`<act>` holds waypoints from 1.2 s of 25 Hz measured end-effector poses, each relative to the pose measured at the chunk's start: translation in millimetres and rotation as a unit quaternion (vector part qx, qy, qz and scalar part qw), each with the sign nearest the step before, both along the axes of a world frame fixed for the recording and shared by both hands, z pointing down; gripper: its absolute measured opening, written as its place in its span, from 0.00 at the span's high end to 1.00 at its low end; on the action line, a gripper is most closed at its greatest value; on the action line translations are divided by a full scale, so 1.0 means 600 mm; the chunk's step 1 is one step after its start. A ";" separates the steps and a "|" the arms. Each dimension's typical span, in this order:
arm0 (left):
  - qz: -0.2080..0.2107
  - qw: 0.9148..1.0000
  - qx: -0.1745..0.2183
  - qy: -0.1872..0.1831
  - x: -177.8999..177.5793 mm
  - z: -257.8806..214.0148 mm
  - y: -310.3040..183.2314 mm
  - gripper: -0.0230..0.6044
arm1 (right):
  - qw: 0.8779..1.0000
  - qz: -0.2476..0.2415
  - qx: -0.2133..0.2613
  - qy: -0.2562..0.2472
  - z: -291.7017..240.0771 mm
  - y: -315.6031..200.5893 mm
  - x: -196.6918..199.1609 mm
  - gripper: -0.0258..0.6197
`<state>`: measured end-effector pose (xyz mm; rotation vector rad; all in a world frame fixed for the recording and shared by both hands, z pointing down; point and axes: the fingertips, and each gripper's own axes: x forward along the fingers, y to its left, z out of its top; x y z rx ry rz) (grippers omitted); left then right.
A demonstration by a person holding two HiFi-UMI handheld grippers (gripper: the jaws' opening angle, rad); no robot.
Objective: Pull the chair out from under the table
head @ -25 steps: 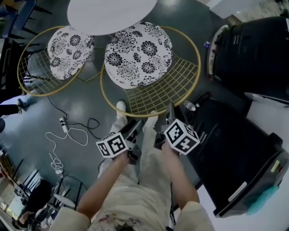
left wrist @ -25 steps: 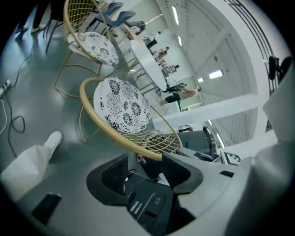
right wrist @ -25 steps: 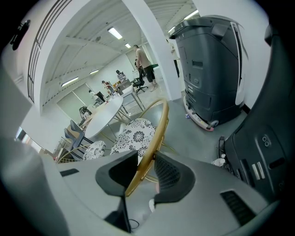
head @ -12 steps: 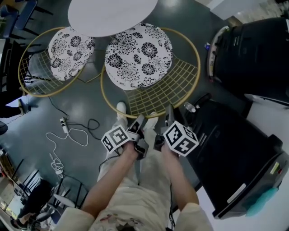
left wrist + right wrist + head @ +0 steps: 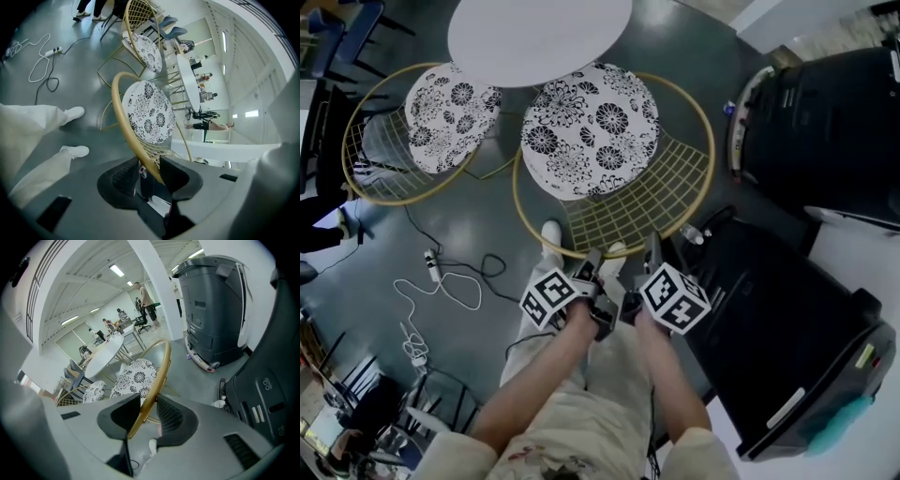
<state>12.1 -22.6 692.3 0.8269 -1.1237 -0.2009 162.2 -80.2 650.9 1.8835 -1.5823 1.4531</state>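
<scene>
While I stand over the chair (image 5: 591, 127), its flowered cushion fills the upper middle of the head view. The cushion's far edge sits right at the rim of the round white bench (image 5: 539, 33) at the top of the frame. I cannot tell how far it reaches under.

My left gripper (image 5: 592, 264) sits at the lower middle of that view, on the near curve of the chair's gold rim (image 5: 125, 127). Its jaws have just been closing with the rim between them. In the left gripper view the tube runs along the right-hand pad, while a thin gap shows at the left-hand pad, so they are not yet clamped.

My right gripper (image 5: 652, 251) is just beside it to the right, on the same rim. In the right gripper view the gold tube stands slanted between the jaws, and both pads press against it, narrow and firm.

A second chair (image 5: 450, 117) of the same kind stands at the upper left, also at the bench's edge. On the grey floor (image 5: 487, 216) at the left lies a looped white cable (image 5: 441, 281). A large black machine (image 5: 825, 122) fills the right side. My white shoes (image 5: 550, 230) show just below the rim.
</scene>
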 end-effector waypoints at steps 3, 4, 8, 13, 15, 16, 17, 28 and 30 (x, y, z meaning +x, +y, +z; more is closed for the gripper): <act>0.011 1.000 -0.002 0.004 0.000 -0.002 0.003 0.74 | 1.000 0.002 -0.007 0.003 0.003 0.007 -0.003 0.79; 0.017 1.000 -0.002 0.004 0.003 -0.002 0.007 0.73 | 1.000 0.002 -0.009 0.005 0.002 0.012 -0.001 0.79; 0.052 0.999 0.002 0.007 0.036 0.000 0.048 0.73 | 1.000 -0.015 -0.003 0.016 0.003 0.061 0.029 0.79; 0.081 0.997 0.000 0.009 0.063 0.002 0.080 0.72 | 0.999 -0.005 -0.005 0.032 0.003 0.095 0.057 0.79; 0.087 0.996 0.000 0.007 0.072 0.002 0.089 0.72 | 0.999 0.000 -0.006 0.038 0.002 0.103 0.066 0.79; 0.091 0.996 0.001 0.007 0.077 0.002 0.093 0.72 | 0.999 -0.001 -0.007 0.042 0.002 0.108 0.071 0.79; 0.095 0.995 0.001 0.006 0.082 0.001 0.097 0.72 | 0.999 -0.001 -0.008 0.046 0.000 0.113 0.076 0.79; 0.131 0.991 -0.021 0.025 0.153 0.000 0.158 0.72 | 0.998 0.024 -0.023 0.061 -0.001 0.176 0.142 0.80; 0.137 0.990 -0.024 0.028 0.159 0.001 0.163 0.71 | 0.997 0.029 -0.026 0.066 -0.002 0.182 0.149 0.80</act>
